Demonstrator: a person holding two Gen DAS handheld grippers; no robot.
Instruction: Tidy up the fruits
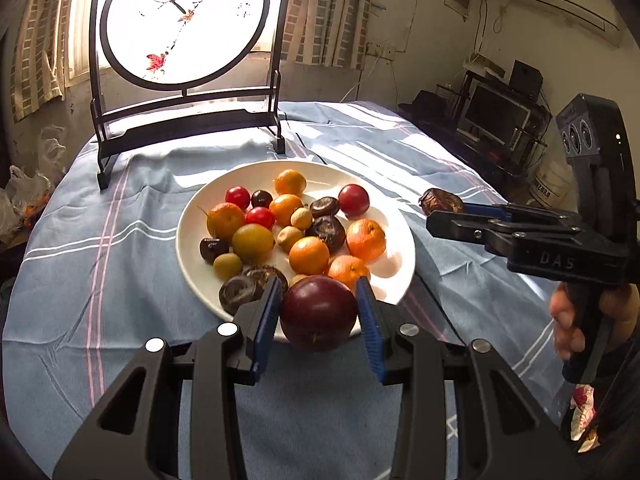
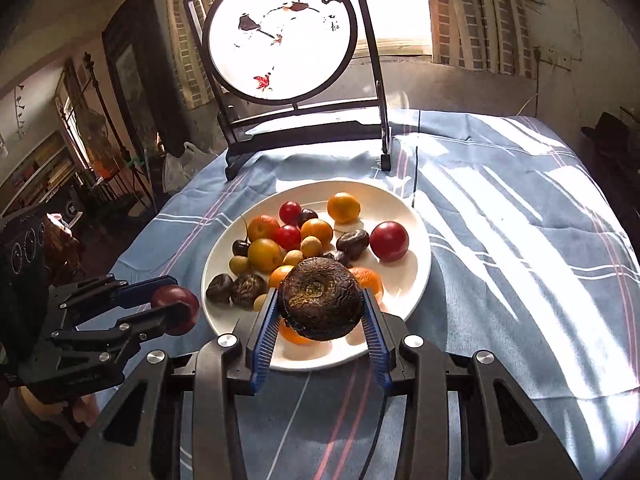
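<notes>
Room: lit hard from a window behind; round painted screen [image 1: 184,20] stood at the table's far edge, shelving and a monitor off to the right in the left wrist view.
Surface: blue striped cloth [image 1: 100,240], sun-barred, spread under a white plate [image 1: 400,276].
Left view, plate: heaped mixed, with oranges [image 1: 366,239], red tomatoes, small yellow-green fruits and dark wrinkled ones touching or just beside each other; no groups formed.
Left view, left gripper [image 1: 318,312]: narrowed onto a dark red plum [image 1: 318,314], both blue pads pressed to its sides, held over the plate's near rim.
Left view, right gripper [image 1: 442,205]: came in from the right beyond the plate, clamped on a dark wrinkled fruit [image 1: 440,200]; a hand [image 1: 568,316] wrapped its handle.
Right view, right gripper [image 2: 322,308]: pads closed narrow on that wrinkled fruit [image 2: 322,300], raised above the plate's [image 2: 420,264] near edge.
Right view, left gripper [image 2: 176,300]: off the plate's left side, plum [image 2: 176,308] gripped.
Progress: judged early, with two fruits lifted and nearly all the rest left on the plate.
Destination: none seen, only bare cloth either side.
</notes>
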